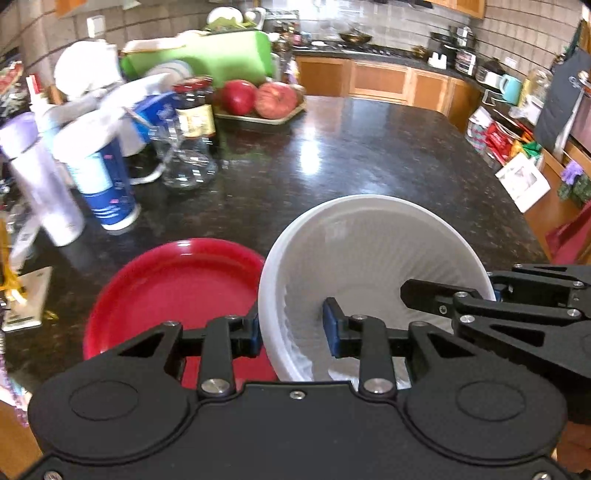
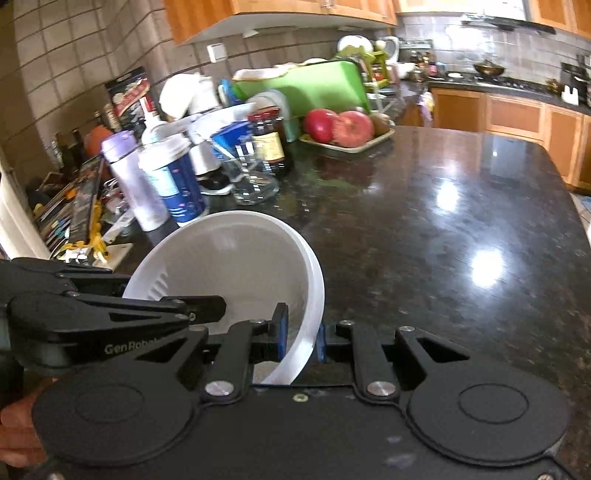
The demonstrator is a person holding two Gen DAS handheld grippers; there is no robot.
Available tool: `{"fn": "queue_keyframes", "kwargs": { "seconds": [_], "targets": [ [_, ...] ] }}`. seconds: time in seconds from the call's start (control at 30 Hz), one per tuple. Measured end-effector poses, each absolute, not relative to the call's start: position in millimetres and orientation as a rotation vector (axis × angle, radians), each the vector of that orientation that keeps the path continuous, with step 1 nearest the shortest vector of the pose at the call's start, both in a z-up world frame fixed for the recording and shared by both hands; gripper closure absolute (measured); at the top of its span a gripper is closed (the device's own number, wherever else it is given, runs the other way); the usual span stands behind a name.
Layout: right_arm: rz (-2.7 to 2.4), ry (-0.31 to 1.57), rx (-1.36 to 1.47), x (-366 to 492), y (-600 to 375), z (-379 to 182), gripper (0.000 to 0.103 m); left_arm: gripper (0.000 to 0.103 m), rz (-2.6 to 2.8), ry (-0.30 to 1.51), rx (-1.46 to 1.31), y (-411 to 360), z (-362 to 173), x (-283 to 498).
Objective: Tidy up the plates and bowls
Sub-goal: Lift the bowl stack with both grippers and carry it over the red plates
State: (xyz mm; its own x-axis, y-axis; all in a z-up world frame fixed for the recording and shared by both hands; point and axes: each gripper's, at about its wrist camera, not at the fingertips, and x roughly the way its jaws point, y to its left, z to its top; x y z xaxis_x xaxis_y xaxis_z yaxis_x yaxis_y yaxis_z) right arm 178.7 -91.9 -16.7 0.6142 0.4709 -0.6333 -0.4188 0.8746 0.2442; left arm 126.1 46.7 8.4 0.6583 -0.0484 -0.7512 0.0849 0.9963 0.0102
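White bowl (image 1: 369, 258) rim pinched by right gripper (image 2: 301, 338), left gripper (image 1: 293, 326) straddling opposite rim, seemingly ungripped

A glossy black speckled granite countertop (image 2: 461, 206) throws back bright patches of light. Behind it runs a grey tiled wall (image 2: 74, 66), with orange-brown wooden upper cabinets (image 2: 280, 11) above. Matching wooden base cabinets (image 1: 380, 79) line the far side of the kitchen.

A dark, glossy speckled granite countertop (image 1: 369, 147) carries a red plate (image 1: 177, 291) near its front edge. Farther back stand a tray of red apples (image 1: 258, 118), a dark jar (image 1: 194, 107), a clear glass jug (image 1: 188, 162) and a blue-and-white canister (image 1: 103, 181).
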Motion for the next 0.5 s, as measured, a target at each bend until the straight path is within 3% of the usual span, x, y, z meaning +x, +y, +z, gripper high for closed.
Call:
{"fn": "queue_keyframes", "kwargs": {
  "seconds": [0.5],
  "targets": [
    [0.532,0.791,0.054,198.7,7.7,-20.9,0.086,0.062,-0.050,0.880,0.022,136.6,3.6,138.6]
  ]
}}
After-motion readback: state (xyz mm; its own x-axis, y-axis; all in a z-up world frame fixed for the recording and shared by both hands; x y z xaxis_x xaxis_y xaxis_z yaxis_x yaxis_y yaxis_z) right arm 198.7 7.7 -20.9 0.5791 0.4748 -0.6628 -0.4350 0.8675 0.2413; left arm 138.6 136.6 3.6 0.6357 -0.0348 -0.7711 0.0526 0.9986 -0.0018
